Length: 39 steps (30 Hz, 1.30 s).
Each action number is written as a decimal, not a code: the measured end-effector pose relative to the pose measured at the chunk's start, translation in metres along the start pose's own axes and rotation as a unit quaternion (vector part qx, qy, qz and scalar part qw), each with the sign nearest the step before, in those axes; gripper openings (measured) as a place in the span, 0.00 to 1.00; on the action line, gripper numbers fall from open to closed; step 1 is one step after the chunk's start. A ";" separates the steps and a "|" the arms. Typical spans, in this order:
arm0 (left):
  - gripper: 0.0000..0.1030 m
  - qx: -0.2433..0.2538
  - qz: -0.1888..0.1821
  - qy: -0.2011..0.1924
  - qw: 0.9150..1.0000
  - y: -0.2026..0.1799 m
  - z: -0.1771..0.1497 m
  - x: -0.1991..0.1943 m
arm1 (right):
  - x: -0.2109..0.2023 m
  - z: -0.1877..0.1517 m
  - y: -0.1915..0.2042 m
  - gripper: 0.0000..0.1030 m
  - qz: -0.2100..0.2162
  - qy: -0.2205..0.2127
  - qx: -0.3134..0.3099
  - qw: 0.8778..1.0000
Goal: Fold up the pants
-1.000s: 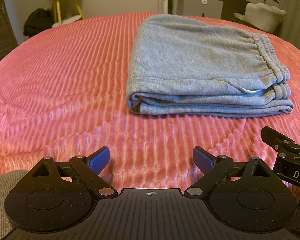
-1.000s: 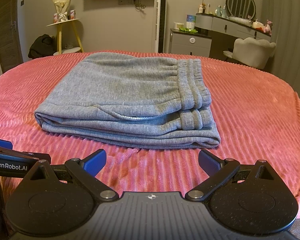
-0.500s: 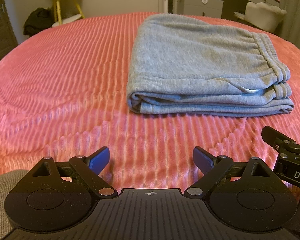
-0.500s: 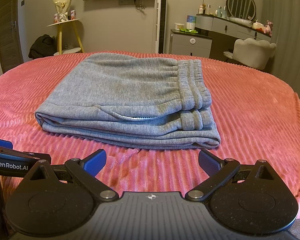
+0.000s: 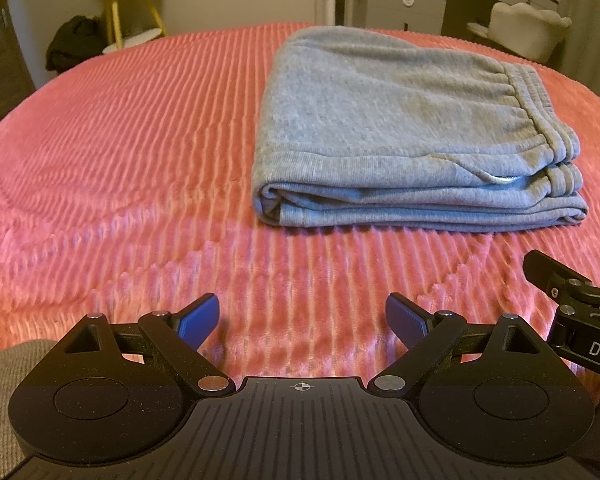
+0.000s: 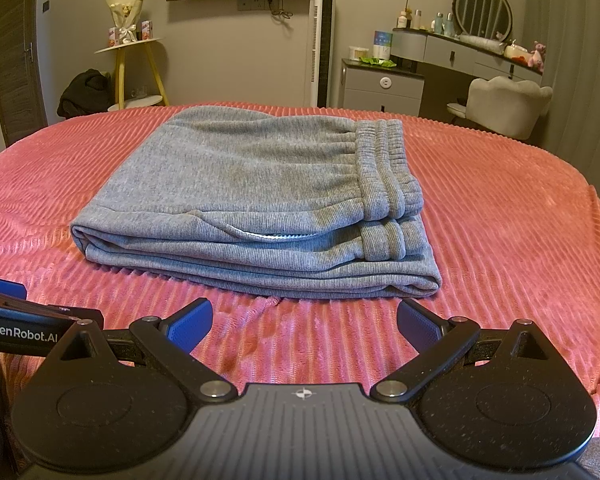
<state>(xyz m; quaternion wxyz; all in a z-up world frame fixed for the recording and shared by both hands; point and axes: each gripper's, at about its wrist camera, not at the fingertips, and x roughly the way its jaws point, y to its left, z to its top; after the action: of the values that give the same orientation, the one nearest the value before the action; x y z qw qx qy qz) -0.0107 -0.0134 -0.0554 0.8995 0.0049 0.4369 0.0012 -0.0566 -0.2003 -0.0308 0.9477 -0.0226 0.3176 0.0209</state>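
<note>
On the middle of the bed sit the grey ribbed-knit sweatpants (image 6: 260, 200), folded into a compact stacked rectangle, elastic waistband (image 6: 384, 168) on top toward my right and the folded edges facing me. I count several layers at the near edge, lying flush, with a pale sliver of pocket lining showing between them. Judgement: the fold looks finished; nothing hangs loose except a small tab of fabric under the near edge.

Bundle rests on the coral-pink ribbed plush bedspread (image 5: 120, 160), which is fairly flat around it, so the stack sits level.

My left hand-held gripper (image 5: 302, 320) hangs near the bed edge, blue pads wide apart, holding nothing, well short of the pants. My right hand-held gripper (image 6: 304, 326) likewise: pads spread, empty, just in front of the bundle's near edge. Both sit low and side by side, I judge a parked posture that leaves the fold undisturbed.

Beyond the bed: grey dresser (image 6: 382, 84), pale upholstered chair (image 6: 504, 104), yellow-legged side table (image 6: 136, 68).
</note>
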 end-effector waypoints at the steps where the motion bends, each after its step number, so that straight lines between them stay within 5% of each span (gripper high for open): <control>1: 0.92 0.000 0.000 0.000 1.000 0.000 0.000 0.000 | 0.000 0.000 0.000 0.96 0.000 0.000 0.000 1.000; 39: 0.91 0.000 -0.010 -0.005 1.000 -0.001 0.000 -0.002 | -0.001 0.000 0.002 0.96 0.001 0.001 -0.001 1.000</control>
<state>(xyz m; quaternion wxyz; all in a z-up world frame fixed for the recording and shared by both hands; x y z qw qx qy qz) -0.0121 -0.0139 -0.0542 0.9015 0.0006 0.4328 -0.0082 -0.0572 -0.1986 -0.0303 0.9475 -0.0235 0.3182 0.0222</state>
